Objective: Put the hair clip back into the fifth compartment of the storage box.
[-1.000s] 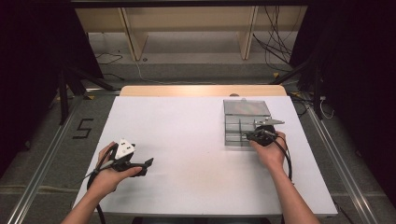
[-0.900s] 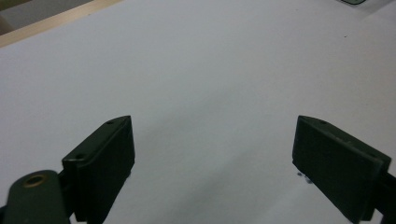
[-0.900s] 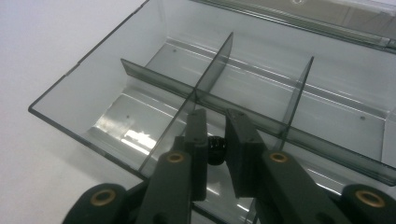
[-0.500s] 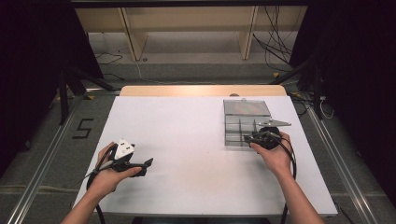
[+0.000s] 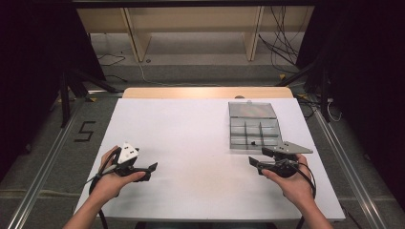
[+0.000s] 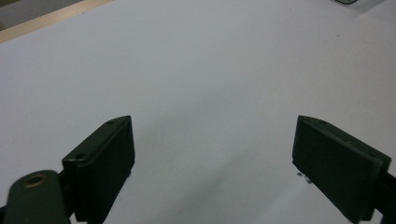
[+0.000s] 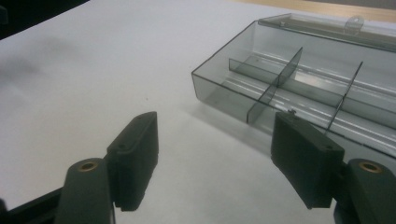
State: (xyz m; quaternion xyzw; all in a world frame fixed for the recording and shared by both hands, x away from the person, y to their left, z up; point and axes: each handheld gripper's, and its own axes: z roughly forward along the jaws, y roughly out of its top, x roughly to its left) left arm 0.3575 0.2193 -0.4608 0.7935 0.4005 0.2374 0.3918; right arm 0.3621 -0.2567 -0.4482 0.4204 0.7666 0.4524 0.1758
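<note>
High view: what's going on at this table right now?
A person holds a gripper in each hand over a white table. The right gripper sits just in front of a clear compartment box with its lid open; its jaws have just been opening, with nothing between them. A small dark item lies in a near compartment. The left gripper is open and empty.

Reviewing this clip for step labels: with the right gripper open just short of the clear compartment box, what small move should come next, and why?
Probably draw the right gripper a little further back from the compartment box and rest it on the table. Its jaws have just been opening, nothing sits between them, and a small dark piece lies in a near compartment. The left gripper is open and idle.
</note>
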